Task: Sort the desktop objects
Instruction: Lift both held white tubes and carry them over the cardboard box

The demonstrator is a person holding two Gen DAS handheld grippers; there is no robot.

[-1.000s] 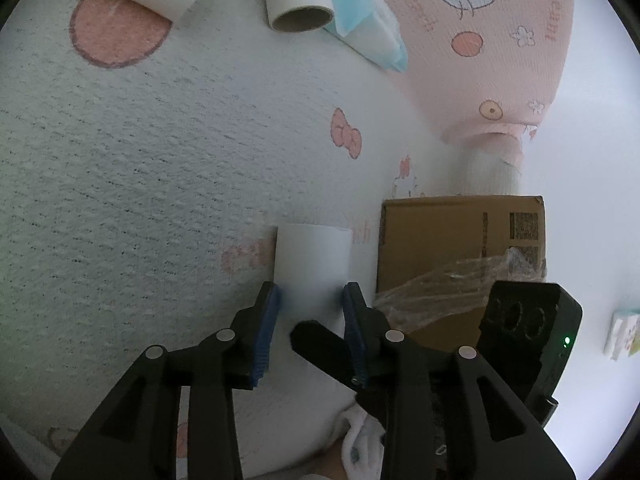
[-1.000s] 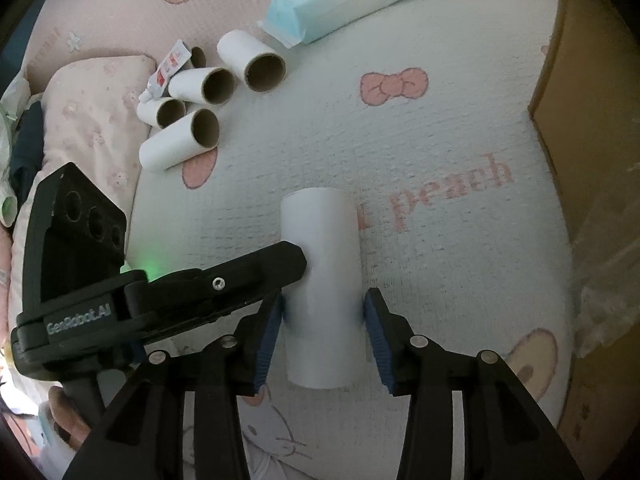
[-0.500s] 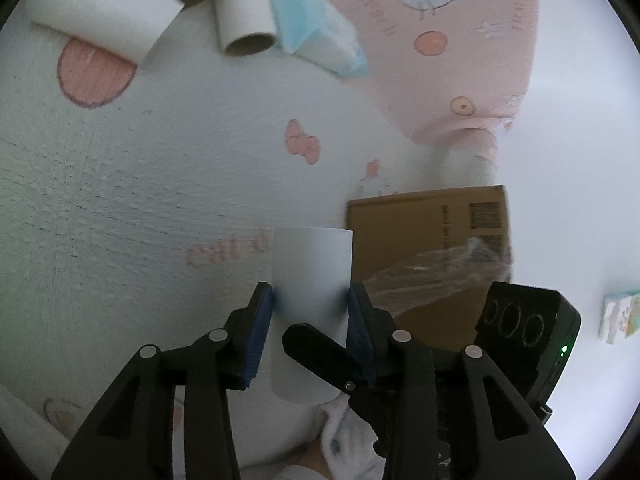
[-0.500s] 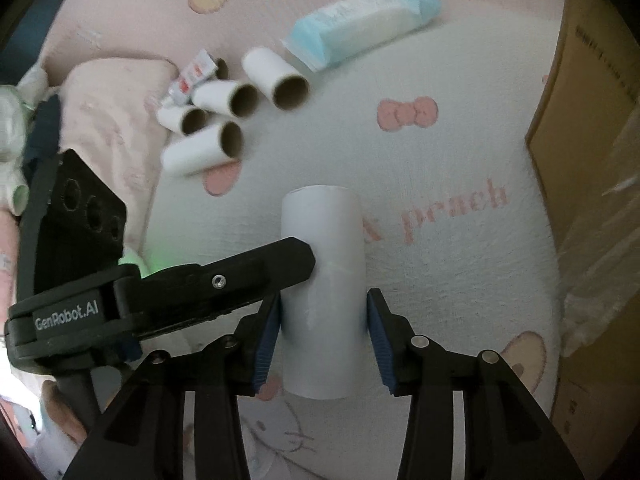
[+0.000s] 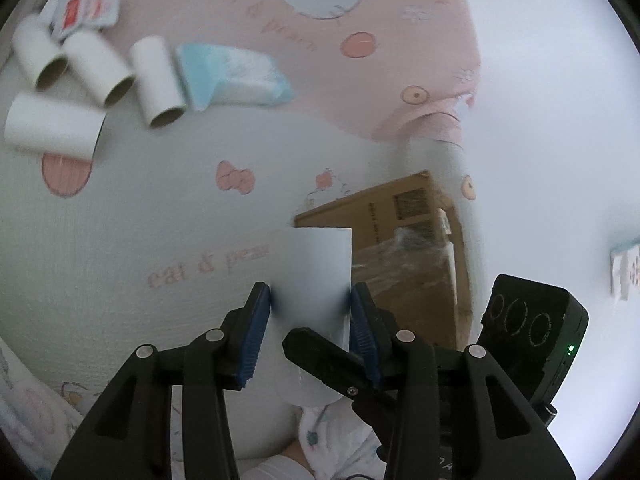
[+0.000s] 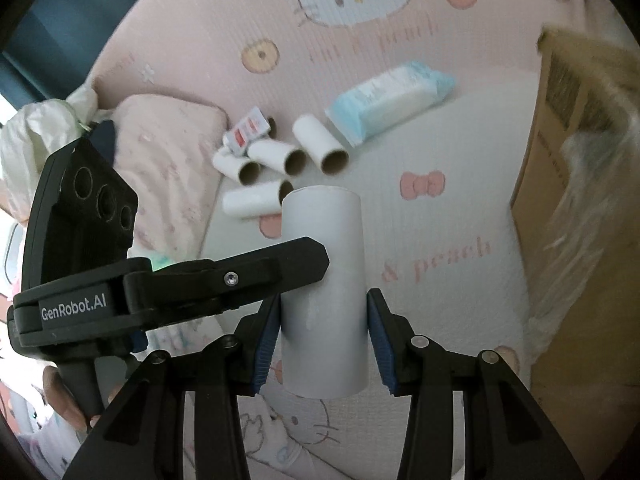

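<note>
A white paper tube (image 5: 316,264) (image 6: 324,224) hangs in the air above the white and pink blanket (image 5: 120,208). Both grippers are on it. My left gripper (image 5: 310,300) has its blue pads against the tube's two sides near one end, and its jaws are opening. My right gripper (image 6: 322,312) is shut on the tube's other end. In the right wrist view one left finger (image 6: 280,264) lies against the tube's left side. In the left wrist view a right finger (image 5: 320,348) crosses in front of the tube's near end.
Several empty tubes (image 5: 100,68) (image 6: 288,160) lie together on the blanket beside a blue tissue pack (image 5: 232,76) (image 6: 384,104) and a small red-and-white sachet (image 5: 84,8). A cardboard box (image 5: 400,216) (image 6: 560,160) with clear film stands to the right. A pink pillow (image 6: 168,152) lies left.
Both grippers have risen with the tube between them. The blanket looks farther away, and the pile of tubes and the sachet have come into the left wrist view.
</note>
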